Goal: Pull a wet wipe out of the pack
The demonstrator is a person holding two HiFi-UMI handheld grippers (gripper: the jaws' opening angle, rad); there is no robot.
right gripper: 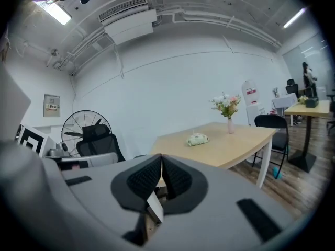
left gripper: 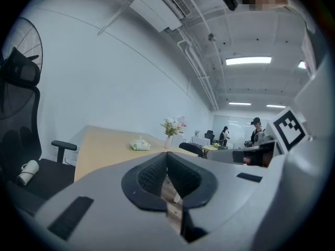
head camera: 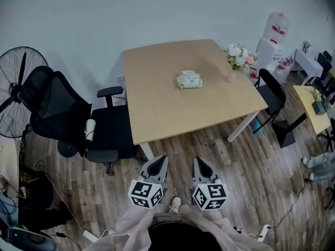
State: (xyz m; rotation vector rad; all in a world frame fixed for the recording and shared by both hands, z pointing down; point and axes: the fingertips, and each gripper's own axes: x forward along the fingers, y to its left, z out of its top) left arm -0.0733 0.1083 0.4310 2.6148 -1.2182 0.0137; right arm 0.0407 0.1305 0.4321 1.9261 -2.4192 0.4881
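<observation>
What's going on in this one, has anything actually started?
Not yet. A person stands back from the table with a tool in each hand. The left tool and the right tool are both shut and empty, pointing toward the table. The wet wipe pack lies on the tabletop near a vase of flowers, with neither tool close to it.

Fan [head camera: 15, 93]: running off the left edge. Wet wipe pack [head camera: 189, 81]: print showing too small to read. Person's legs [head camera: 318, 164]: being cropped at right.
</observation>
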